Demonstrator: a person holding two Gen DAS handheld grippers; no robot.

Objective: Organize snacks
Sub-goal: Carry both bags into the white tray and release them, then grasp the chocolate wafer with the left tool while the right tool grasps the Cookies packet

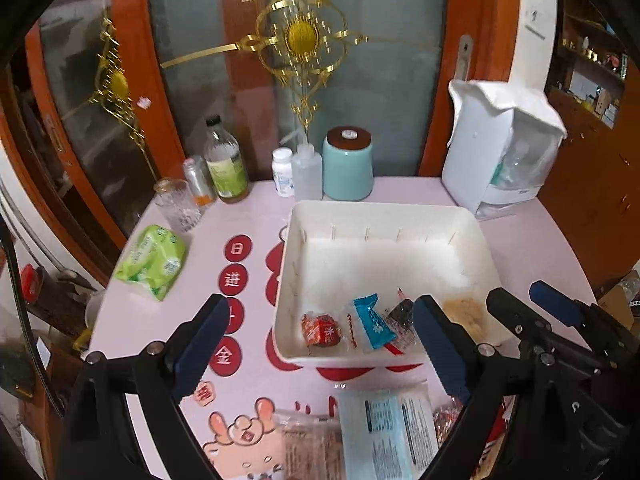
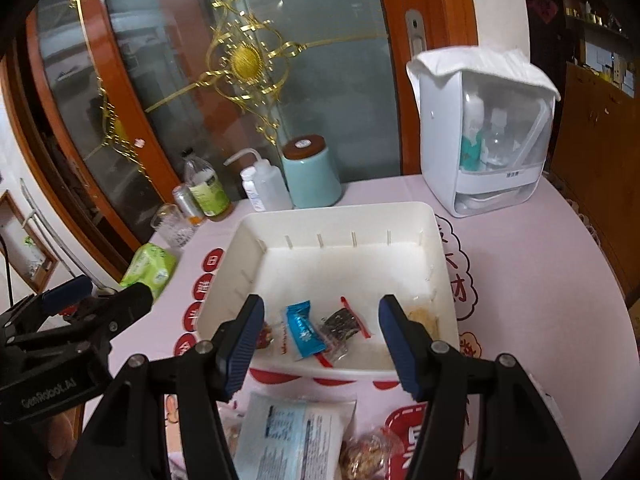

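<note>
left tool [image 1: 320,344]: wide, empty | right tool [image 2: 322,344]: apart, empty (above tray [image 2: 224,280]) | blue candy [image 2: 304,330] in tray

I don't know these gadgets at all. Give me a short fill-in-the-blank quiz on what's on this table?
1. The small wrapped snacks lie inside the ____ tray.
2. The snack in the blue wrapper lies near the tray's ____ edge.
3. The green packet lies ____ the tray.
4. The teal canister wears a ____ lid.

Missing words: white; near (front); outside; brown
</note>
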